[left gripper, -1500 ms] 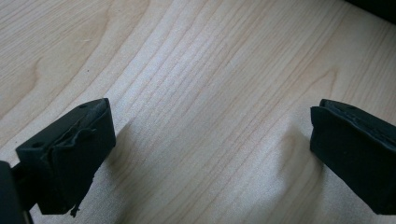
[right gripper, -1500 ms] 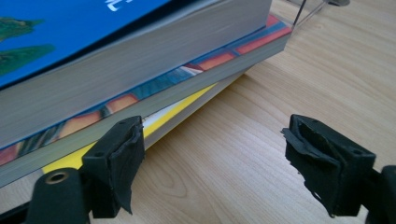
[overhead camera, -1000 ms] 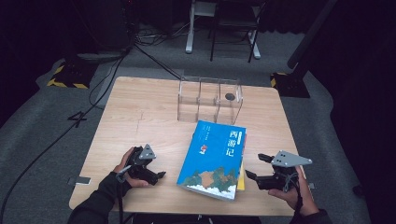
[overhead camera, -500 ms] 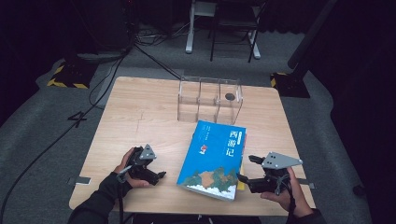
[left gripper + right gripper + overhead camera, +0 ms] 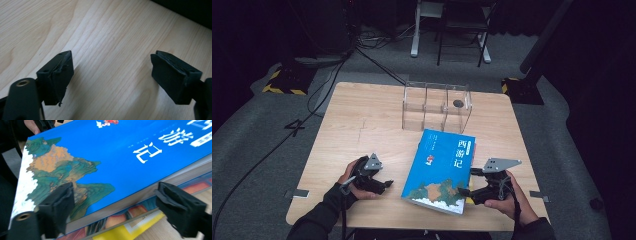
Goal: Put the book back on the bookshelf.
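Right gripper jaws spread wide, just opened further, straddling the near right corner of the blue book, pads not pressing. Left gripper jaws apart, just narrowed, nothing between them but bare table. Blue book at table's 6 o'clock, stacked on a thinner colourful book. Clear plastic organizer at 12 o'clock from the book.

2 stacked books, 1 clear organizer.
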`<act>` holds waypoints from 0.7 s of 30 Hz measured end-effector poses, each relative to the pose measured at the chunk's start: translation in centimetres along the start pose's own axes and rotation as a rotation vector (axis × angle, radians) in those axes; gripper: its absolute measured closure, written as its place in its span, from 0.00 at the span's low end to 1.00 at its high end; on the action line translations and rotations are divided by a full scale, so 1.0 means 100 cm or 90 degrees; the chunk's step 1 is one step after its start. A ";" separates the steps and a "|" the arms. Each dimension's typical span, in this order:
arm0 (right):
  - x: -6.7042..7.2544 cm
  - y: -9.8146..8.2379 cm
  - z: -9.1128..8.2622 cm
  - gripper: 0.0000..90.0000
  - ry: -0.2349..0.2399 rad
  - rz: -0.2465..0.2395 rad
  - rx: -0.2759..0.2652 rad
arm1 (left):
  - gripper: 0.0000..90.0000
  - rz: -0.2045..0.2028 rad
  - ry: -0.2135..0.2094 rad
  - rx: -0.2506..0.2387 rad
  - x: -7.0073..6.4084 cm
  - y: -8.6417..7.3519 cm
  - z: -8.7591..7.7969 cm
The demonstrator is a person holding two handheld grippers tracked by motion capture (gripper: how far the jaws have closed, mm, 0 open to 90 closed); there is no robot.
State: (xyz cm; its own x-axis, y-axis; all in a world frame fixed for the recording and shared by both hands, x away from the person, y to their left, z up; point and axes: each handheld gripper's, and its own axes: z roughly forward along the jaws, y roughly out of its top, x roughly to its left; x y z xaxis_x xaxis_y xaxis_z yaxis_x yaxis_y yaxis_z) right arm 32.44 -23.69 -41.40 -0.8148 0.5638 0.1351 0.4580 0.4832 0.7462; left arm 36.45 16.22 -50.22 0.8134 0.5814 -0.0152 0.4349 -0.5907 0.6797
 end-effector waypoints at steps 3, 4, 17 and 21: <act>-0.009 0.003 0.003 0.14 0.014 0.017 0.014 | 0.24 0.012 0.001 -0.002 0.001 0.011 0.007; -0.014 0.004 0.004 0.14 0.020 0.038 0.023 | 0.24 0.018 0.003 -0.004 0.001 0.014 0.008; -0.030 0.014 0.016 0.05 0.046 0.043 0.050 | 0.27 0.045 0.004 -0.047 0.012 0.055 0.026; -0.029 0.018 0.015 0.07 0.037 0.026 0.048 | 0.30 0.040 -0.012 -0.052 0.016 0.061 0.030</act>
State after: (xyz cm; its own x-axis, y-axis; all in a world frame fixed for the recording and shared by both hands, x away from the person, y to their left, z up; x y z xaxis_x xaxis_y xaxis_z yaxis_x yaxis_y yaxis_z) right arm 36.13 -23.42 -41.48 -0.8132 0.5450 0.2041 0.5152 0.5110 0.6881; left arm 41.59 11.82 -48.30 0.8458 0.5333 0.0160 0.3506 -0.5781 0.7368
